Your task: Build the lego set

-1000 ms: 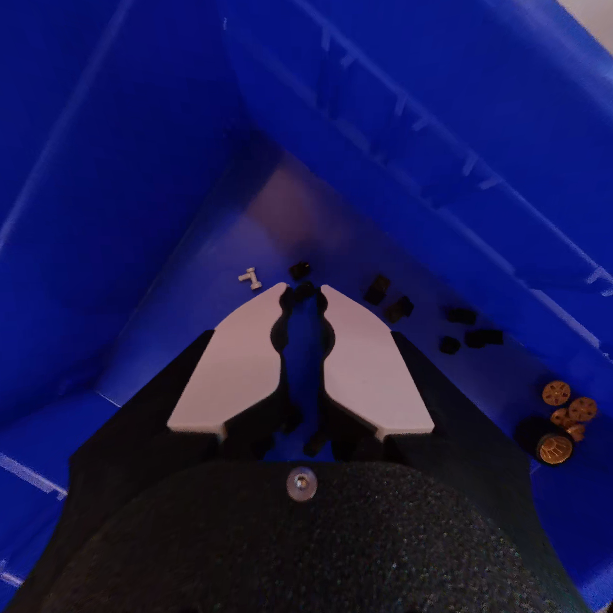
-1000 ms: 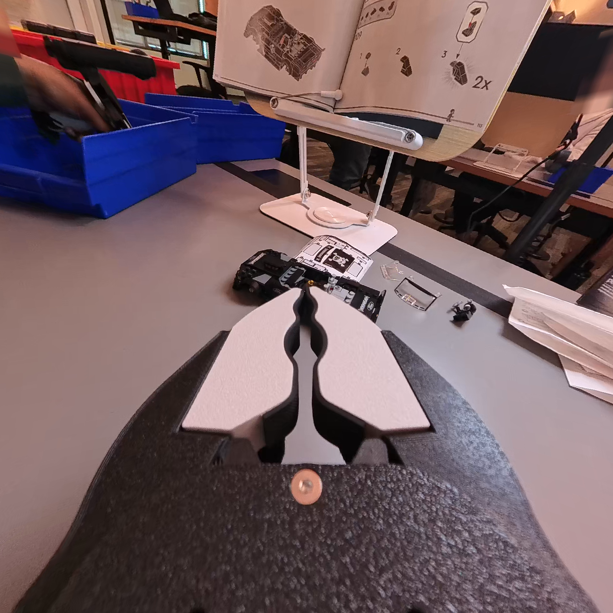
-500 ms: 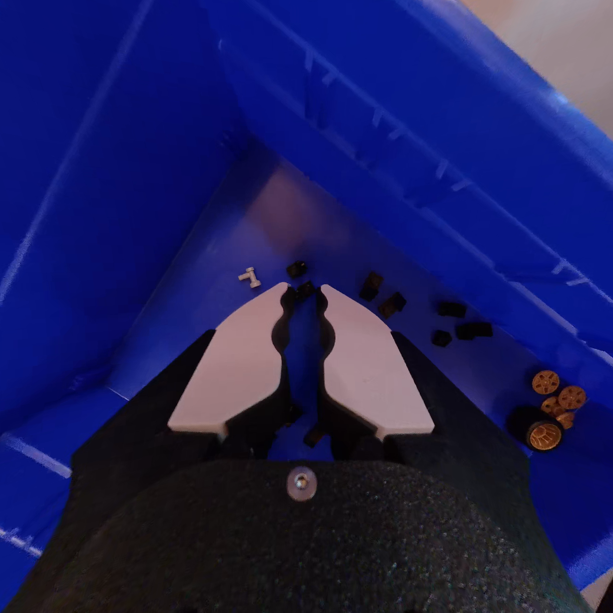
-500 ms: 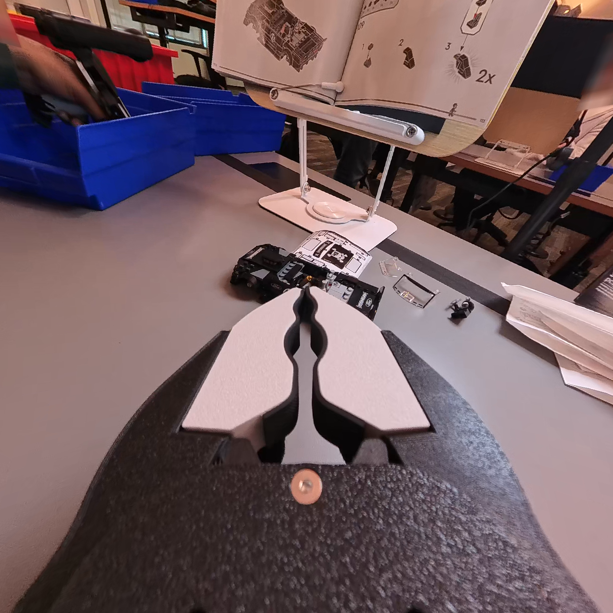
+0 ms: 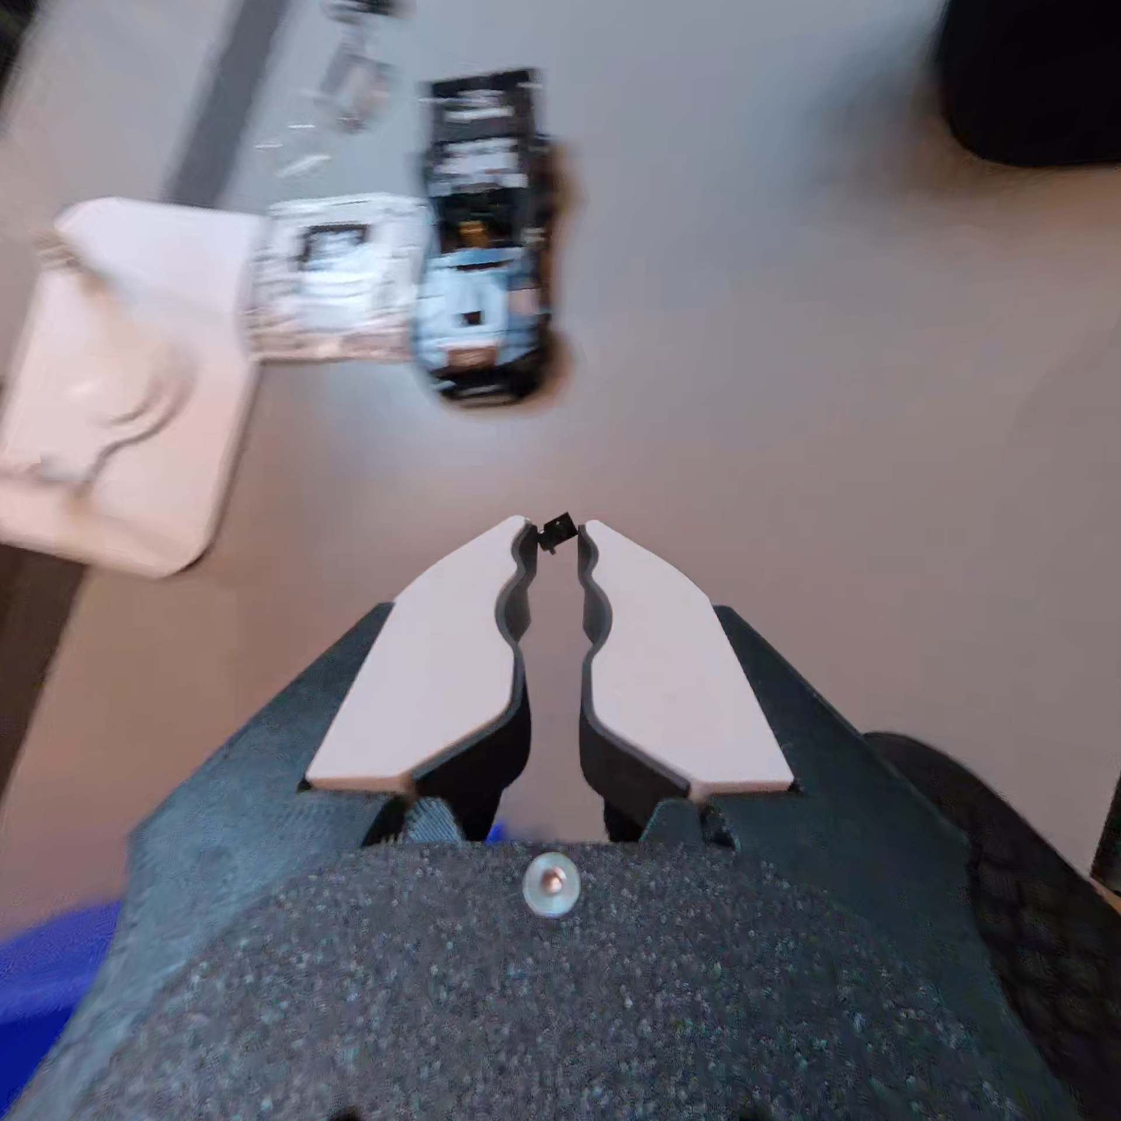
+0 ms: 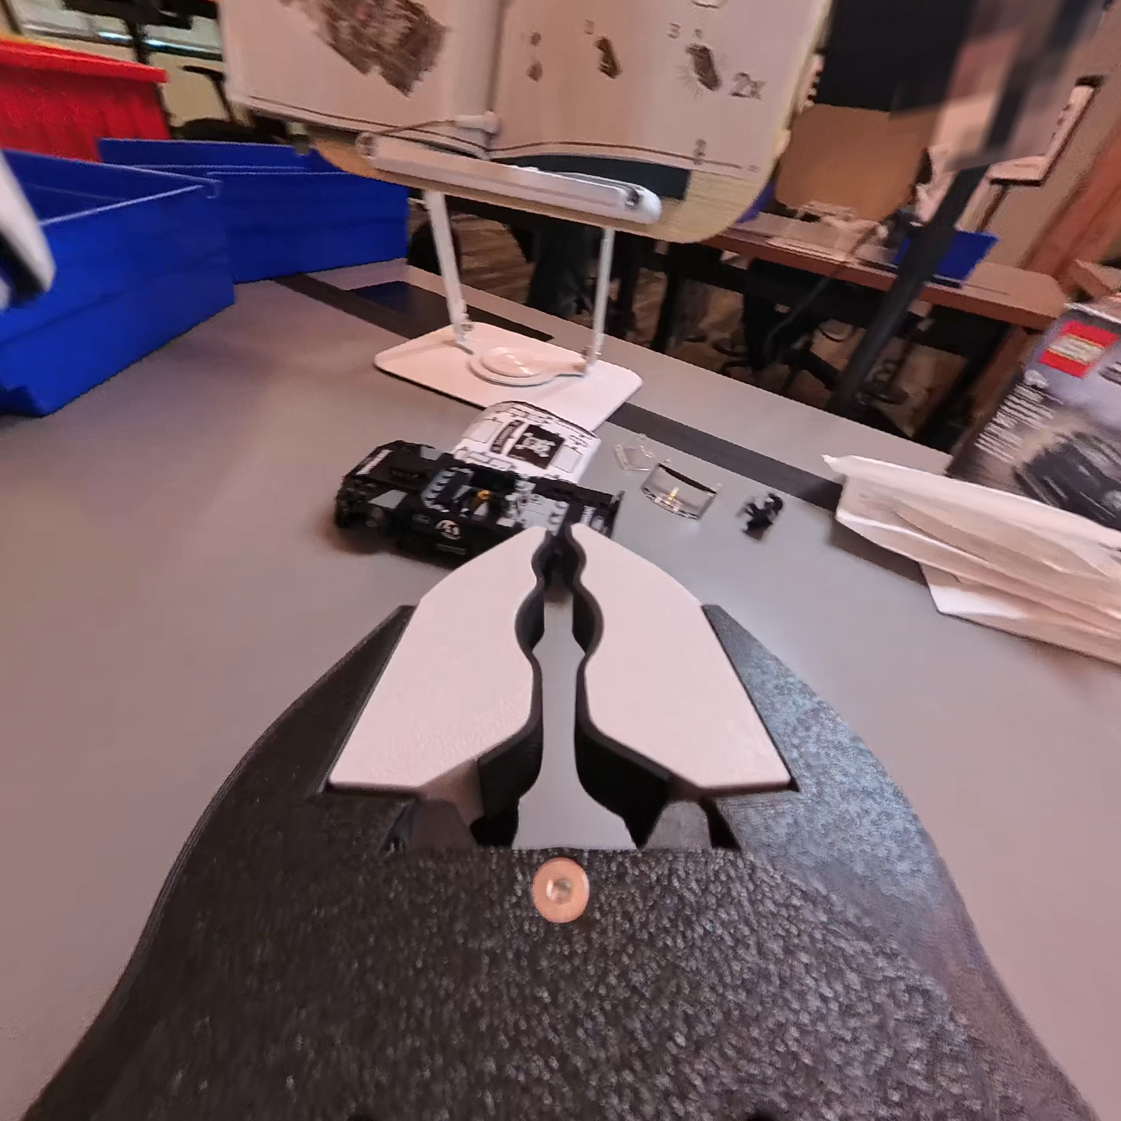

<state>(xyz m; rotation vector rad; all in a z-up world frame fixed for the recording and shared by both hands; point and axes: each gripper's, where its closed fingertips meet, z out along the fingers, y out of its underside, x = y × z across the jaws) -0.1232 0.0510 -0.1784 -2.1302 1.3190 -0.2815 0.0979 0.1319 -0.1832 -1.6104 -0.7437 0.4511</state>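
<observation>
My left gripper [image 5: 558, 534] is shut on a small black lego piece [image 5: 557, 534], pinched at the very fingertips and held in the air above the grey table [image 5: 788, 424]. The partly built black lego car [image 5: 485, 242] lies on the table ahead of it, blurred. In the right wrist view the car [image 6: 473, 497] sits just beyond my right gripper [image 6: 558, 537], which is shut and empty, low over the table. The open instruction booklet [image 6: 515, 67] stands on a white holder [image 6: 509, 370] behind the car.
A sticker sheet [image 6: 528, 443] lies behind the car. Two clear windscreen pieces [image 6: 682, 491] and a small black part [image 6: 761, 509] lie right of it. White paper bags [image 6: 1001, 546] and the set's box [image 6: 1061, 424] are at the right. Blue bins [image 6: 121, 261] stand at the left. Tip to tip, the grippers are about 25 cm apart.
My left gripper has lifted out of the blue bin with a small black piece and swung over the table towards the car. The right gripper has shifted slightly closer to the car.
</observation>
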